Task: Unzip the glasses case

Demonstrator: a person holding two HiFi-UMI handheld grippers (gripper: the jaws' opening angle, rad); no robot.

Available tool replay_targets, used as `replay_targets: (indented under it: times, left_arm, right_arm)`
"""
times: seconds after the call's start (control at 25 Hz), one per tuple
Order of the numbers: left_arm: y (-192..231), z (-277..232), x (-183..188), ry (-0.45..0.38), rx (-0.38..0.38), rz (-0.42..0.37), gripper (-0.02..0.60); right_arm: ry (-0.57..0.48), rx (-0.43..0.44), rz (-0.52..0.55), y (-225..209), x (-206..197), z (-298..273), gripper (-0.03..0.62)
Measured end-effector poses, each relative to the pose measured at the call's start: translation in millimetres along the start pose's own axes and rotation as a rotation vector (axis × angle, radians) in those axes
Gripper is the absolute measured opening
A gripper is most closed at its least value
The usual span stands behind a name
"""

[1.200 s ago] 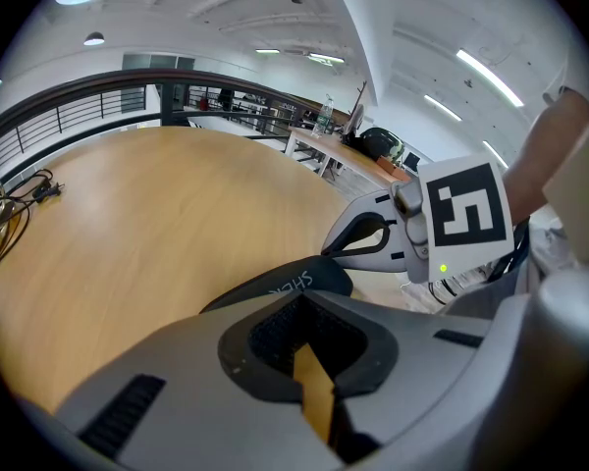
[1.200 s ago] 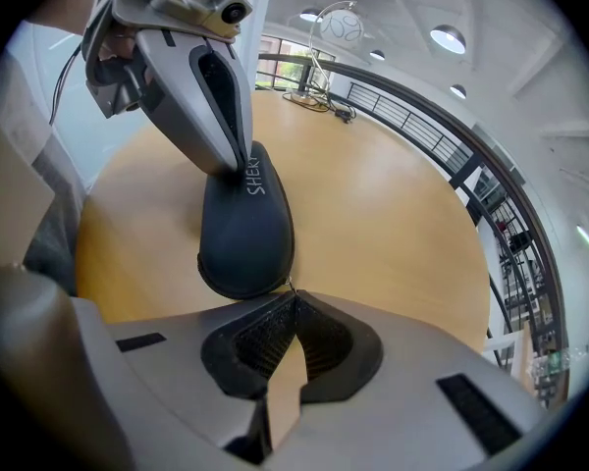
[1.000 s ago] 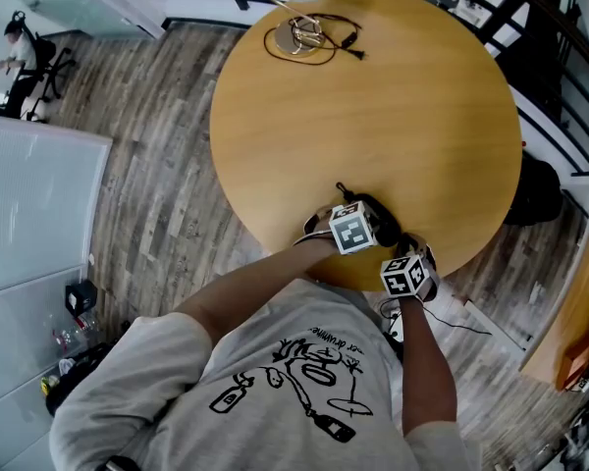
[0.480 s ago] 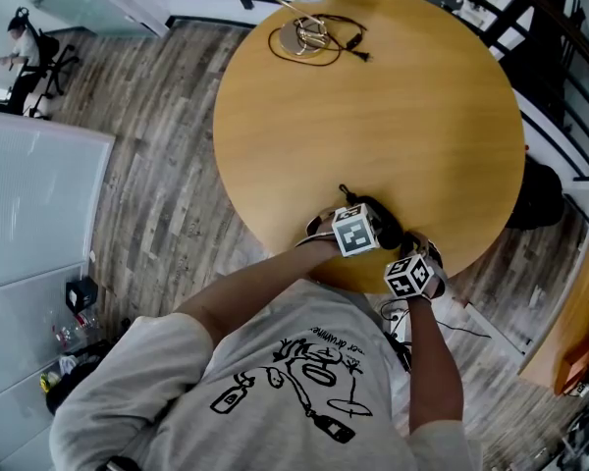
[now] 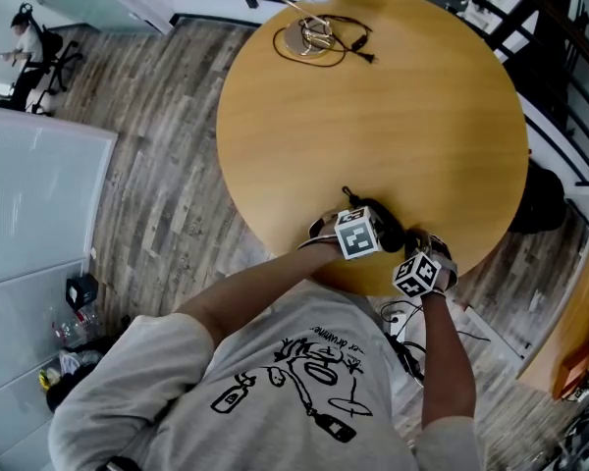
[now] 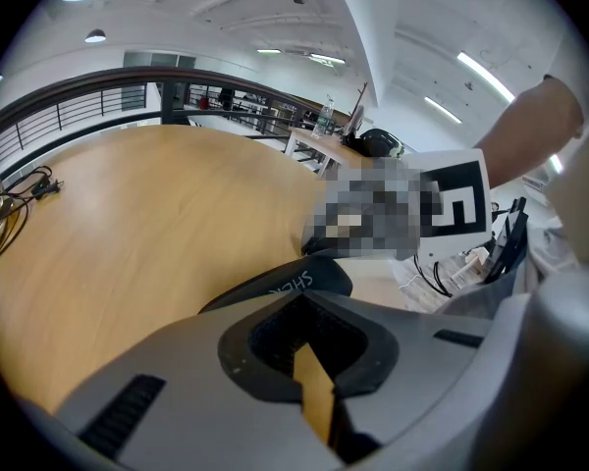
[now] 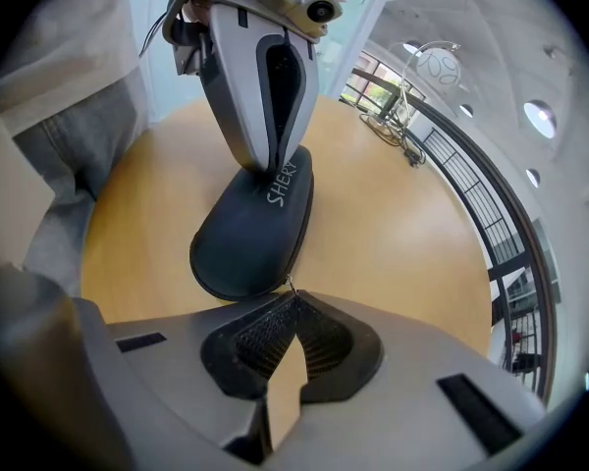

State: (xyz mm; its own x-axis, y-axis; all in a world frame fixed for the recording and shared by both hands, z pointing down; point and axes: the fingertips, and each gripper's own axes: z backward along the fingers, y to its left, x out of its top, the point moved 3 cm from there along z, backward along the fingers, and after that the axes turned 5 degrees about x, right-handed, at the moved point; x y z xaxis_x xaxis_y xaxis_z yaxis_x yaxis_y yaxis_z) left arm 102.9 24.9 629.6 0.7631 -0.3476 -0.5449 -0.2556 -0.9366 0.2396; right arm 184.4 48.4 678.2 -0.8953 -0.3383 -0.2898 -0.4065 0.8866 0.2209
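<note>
Two risks: the right gripper (image 7: 292, 298), pinching the tiny zipper pull (image 7: 290, 285), could lose it, or the glasses case (image 7: 250, 234) could skid from under the left gripper (image 6: 302, 295), whose jaws are pressed together.

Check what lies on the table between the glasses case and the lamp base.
Nothing: the head view shows only bare tabletop between the glasses case and the lamp base.

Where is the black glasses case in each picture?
Head view: the glasses case is low and right of middle, at the table's near edge, partly covered.
Left gripper view: low middle, just past the jaws.
Right gripper view: left of centre, with its zipper pull at the jaw tips.
Shared landmark: the round wooden table under it.
</note>
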Motion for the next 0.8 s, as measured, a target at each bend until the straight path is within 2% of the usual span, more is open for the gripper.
replay_targets:
  times: [0.8]
  left_arm:
    - [2.3,0.6,-1.0,-0.001,-0.013,0.004,0.006]
  right_arm:
    - [-0.01,0.114,0.204,-12.0,14.1,-6.5,0.02]
